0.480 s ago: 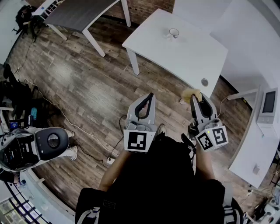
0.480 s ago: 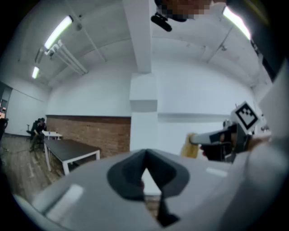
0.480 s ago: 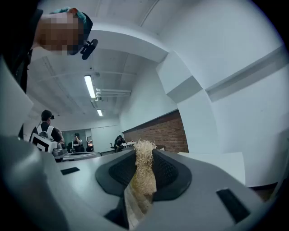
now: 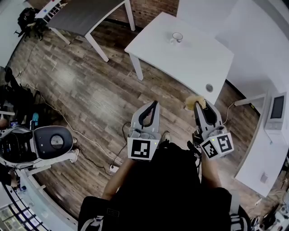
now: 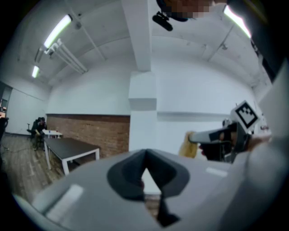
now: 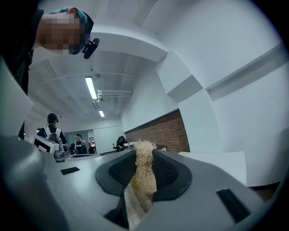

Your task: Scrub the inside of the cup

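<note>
Well short of the cup (image 4: 178, 36) on the bench (image 4: 198, 63), the right tool (image 4: 198, 107) pinches a scrubber (image 6: 143, 169), ready for scrubbing. The left tool (image 4: 154, 104) is pressed together and empty.

A large room seen from steeply above, with a floor (image 4: 86, 90) of grey-brown wood planks. A white table (image 4: 198, 67) on white legs stands near the middle, a dark grey table (image 4: 86, 13) on white legs lies beyond it to the left, and a white desk (image 4: 262, 153) carrying a small monitor (image 4: 276, 110) runs along the right edge. From lower down, a low band of red brick wall (image 5: 90, 131) runs beneath plain white walls beside a square white pillar (image 5: 142, 108), and long tube lights (image 5: 56, 32) glow on the white ceiling.
</note>
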